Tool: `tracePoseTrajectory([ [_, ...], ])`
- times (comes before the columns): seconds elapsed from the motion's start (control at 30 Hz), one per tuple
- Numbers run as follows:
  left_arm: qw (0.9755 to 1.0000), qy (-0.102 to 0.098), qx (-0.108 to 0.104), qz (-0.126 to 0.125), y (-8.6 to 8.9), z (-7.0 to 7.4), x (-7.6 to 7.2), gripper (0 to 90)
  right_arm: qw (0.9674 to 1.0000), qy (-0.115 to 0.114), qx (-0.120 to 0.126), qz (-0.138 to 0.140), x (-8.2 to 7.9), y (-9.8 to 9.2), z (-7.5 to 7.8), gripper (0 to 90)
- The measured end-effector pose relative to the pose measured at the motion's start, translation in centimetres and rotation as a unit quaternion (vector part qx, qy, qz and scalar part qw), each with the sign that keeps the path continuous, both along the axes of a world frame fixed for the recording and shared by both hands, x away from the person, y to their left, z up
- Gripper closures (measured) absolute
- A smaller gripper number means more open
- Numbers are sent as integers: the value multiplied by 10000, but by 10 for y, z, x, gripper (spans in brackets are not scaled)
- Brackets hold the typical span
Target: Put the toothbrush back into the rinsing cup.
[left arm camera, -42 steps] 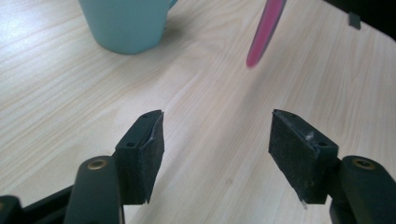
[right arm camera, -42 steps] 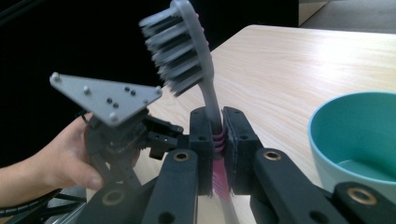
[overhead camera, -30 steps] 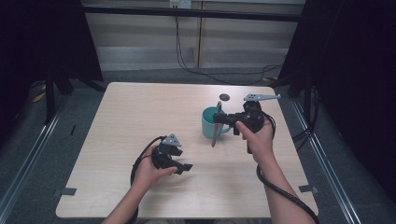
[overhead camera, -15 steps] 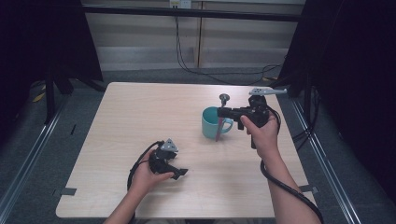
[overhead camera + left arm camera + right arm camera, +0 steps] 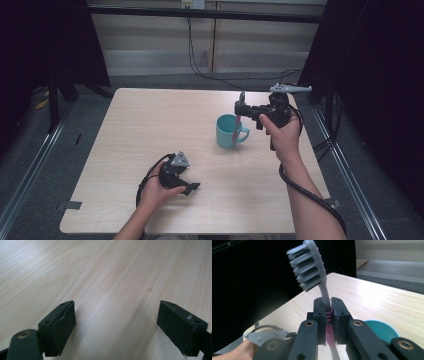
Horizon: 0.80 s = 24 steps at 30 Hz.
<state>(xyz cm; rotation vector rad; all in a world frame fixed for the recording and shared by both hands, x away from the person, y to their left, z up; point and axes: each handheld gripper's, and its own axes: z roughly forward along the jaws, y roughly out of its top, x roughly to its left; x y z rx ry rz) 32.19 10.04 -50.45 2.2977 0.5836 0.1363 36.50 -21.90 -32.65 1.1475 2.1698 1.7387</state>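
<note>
Right tool (image 5: pixel 242 107) clenched on a toothbrush (image 5: pixel 317 272), handle end dipping into the cup (image 5: pixel 229 131); next, likely a lift clear. Left tool (image 5: pixel 189 187), released, rests on the counter (image 5: pixel 150 125).

Toothbrush (image 5: pixel 322 282): grey head and neck, dark grey bristles, pink ribbed grip. Stands near upright at centre of right gripper view, head toward top of frame, bristles facing left, grip section pinched between black jaws. In high view, right of centre, pink lower end hangs into teal mug (image 5: pixel 227 132).

Teal mug: upright on table, handle toward right, just right of frame centre.
</note>
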Motion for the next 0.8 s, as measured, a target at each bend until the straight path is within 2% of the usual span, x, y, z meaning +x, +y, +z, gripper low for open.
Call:
tracePoseTrajectory([
  [0.1, 10000, -73, -22, -50, 1, -1, 0, 151, 10000, -27, 17, -54, 2, 0, 2, 835],
  [0.23, 9999, -41, -150, 4, 3, -3, 0, 149, 9999, -88, -6, -132, 5, 0, 3, 835],
  [0.43, 9996, -161, -231, -63, 4, -5, -2, 141, 9995, -185, 55, -238, 9, 0, 4, 835],
  [0.8, 9994, -283, -98, -145, 2, -6, -4, 134, 9992, -249, -36, -312, 16, 0, 7, 835],
])
